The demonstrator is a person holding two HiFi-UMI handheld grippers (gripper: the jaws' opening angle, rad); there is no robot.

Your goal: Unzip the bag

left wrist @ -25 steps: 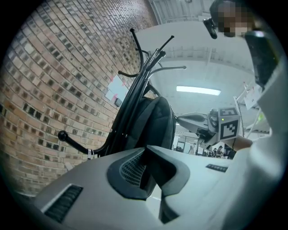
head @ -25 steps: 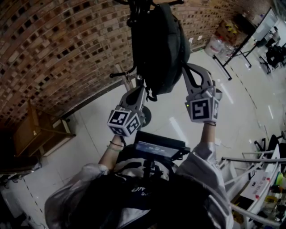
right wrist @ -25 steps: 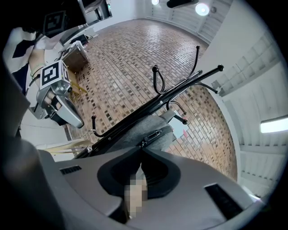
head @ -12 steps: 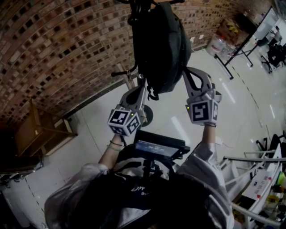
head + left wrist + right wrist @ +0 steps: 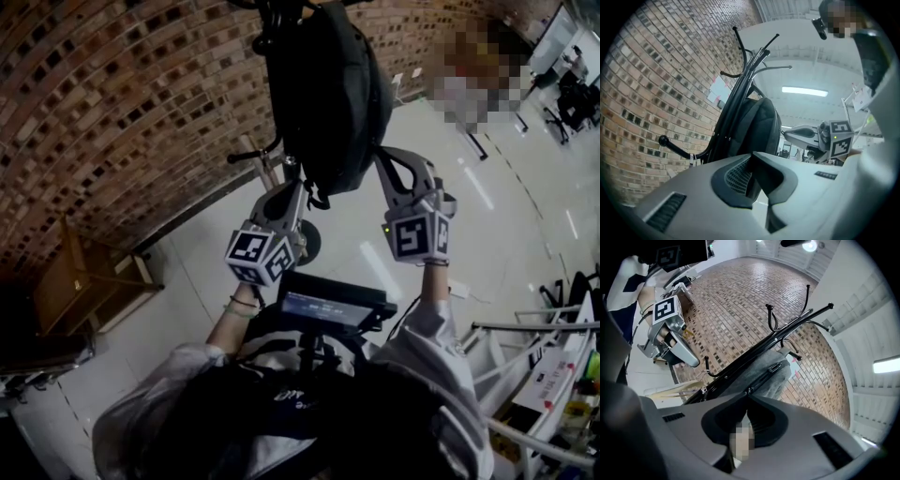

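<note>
Head view has the black backpack (image 5: 328,94) hanging on the coat stand (image 5: 740,79) by the brick wall (image 5: 112,112). It has swung a touch leftward since a second ago, and the right gripper (image 5: 380,157) has gone with it. I'd call that the pull just starting, with little zipper opened yet. The left gripper (image 5: 298,178) has its jaws pinched together on the backpack's bottom edge, steadying it. The right jaws are closed at the zipper pull (image 5: 749,390) (I think they have it). The stand's lower peg (image 5: 670,143) juts out near the left gripper, while some wooden furniture (image 5: 84,281) sits well clear.
</note>
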